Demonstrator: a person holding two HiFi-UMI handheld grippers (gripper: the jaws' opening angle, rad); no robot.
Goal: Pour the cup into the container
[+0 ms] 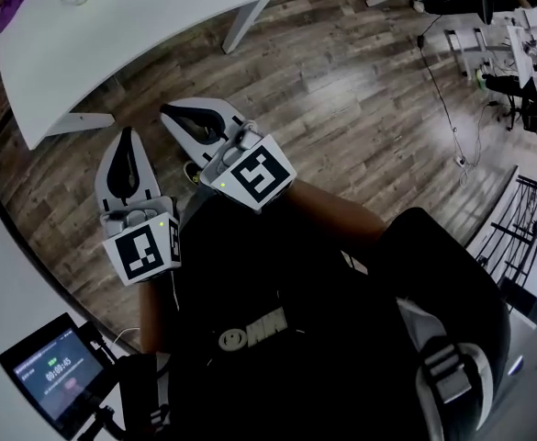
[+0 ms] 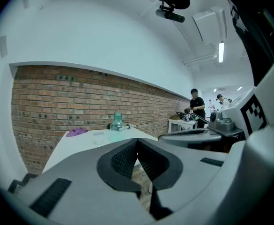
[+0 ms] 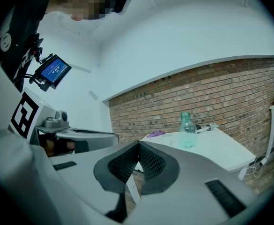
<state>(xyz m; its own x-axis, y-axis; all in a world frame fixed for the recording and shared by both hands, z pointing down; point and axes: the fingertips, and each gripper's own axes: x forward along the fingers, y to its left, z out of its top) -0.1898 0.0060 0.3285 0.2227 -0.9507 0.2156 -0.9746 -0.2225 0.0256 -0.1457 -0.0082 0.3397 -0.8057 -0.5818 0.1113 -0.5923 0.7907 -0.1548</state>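
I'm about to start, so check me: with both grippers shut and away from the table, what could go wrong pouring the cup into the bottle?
1. The left gripper and right gripper are both shut and empty. Reaching in like that could knock over the small clear cup.
2. The bottle has a narrow neck, so the pour may spill onto the table.

Glossy wood floor (image 1: 341, 90), matt wht table (image 1: 158, 16)
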